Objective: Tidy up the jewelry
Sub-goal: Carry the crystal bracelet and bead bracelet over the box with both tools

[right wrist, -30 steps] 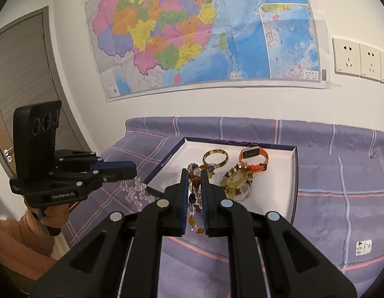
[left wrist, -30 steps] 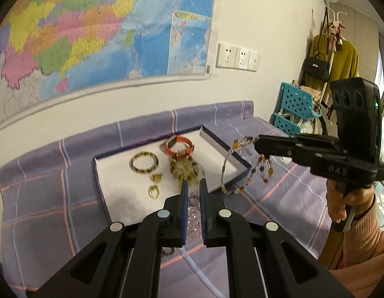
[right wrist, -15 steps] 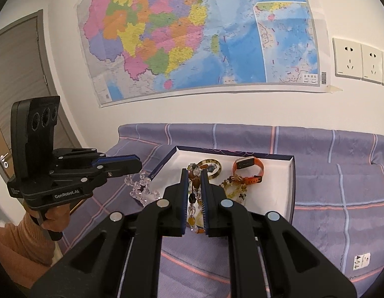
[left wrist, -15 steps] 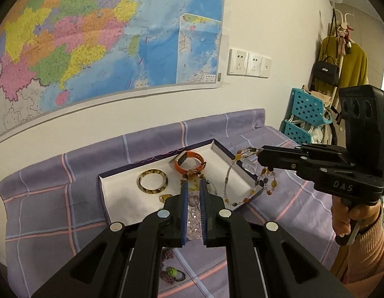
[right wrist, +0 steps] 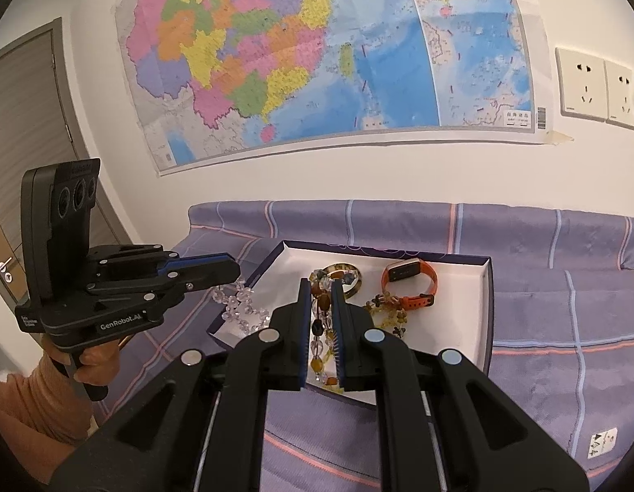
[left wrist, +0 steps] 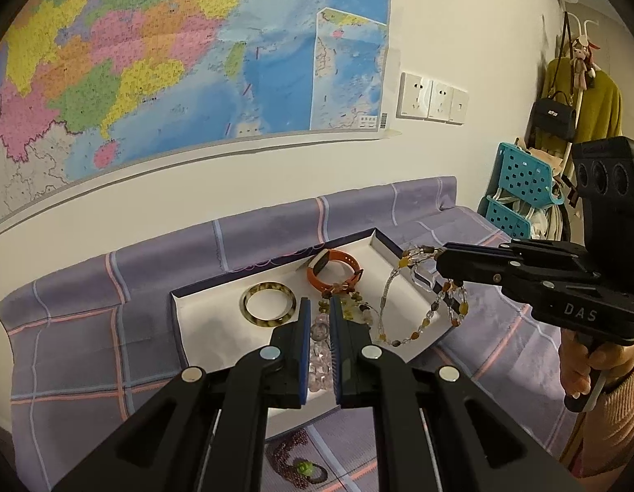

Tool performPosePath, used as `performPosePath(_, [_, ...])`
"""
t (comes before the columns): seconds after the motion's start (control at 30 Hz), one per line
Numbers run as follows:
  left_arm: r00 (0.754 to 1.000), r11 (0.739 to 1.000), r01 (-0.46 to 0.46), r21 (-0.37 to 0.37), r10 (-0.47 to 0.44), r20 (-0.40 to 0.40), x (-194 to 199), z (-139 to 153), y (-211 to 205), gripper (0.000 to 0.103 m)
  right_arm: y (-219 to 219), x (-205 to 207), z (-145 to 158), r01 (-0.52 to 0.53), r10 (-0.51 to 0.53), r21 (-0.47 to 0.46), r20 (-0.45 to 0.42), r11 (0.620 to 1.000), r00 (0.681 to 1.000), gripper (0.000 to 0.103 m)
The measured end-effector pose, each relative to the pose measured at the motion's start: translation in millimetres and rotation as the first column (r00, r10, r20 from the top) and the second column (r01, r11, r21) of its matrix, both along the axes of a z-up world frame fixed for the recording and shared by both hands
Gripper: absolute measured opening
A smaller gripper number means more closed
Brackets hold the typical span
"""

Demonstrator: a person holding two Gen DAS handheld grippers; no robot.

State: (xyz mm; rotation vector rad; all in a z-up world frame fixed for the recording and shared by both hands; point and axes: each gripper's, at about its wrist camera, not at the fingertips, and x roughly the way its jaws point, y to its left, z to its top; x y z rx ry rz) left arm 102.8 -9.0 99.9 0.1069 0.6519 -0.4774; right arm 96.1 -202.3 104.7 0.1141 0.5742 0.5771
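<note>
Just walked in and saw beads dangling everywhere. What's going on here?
A person is sorting jewelry with a handheld gripper in each hand. The left gripper is shut on a clear crystal bead strand, and the right gripper is shut on an amber and brown beaded necklace; both strands hang above a white tray on the purple checked cloth. In the tray lie a bangle, an orange watch and a yellowish bead bracelet. A dark bead piece lies on the cloth outside the tray.

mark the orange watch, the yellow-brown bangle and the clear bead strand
orange watch (right wrist: 403,274): right wrist view, on its dark face.
yellow-brown bangle (left wrist: 269,288): left wrist view, far rim of the ring.
clear bead strand (right wrist: 235,307): right wrist view, beads hanging below the left gripper.
</note>
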Motion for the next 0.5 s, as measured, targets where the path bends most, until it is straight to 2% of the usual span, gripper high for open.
performPosePath(0.5, [0.998,0.999,-0.032,0.010,0.032,-0.052,26.8,-19.7,0.4,0.007,8.1,31.1,-21.8,-0.009,0.010,0.014,-0.074,1.000,0.997,0.010])
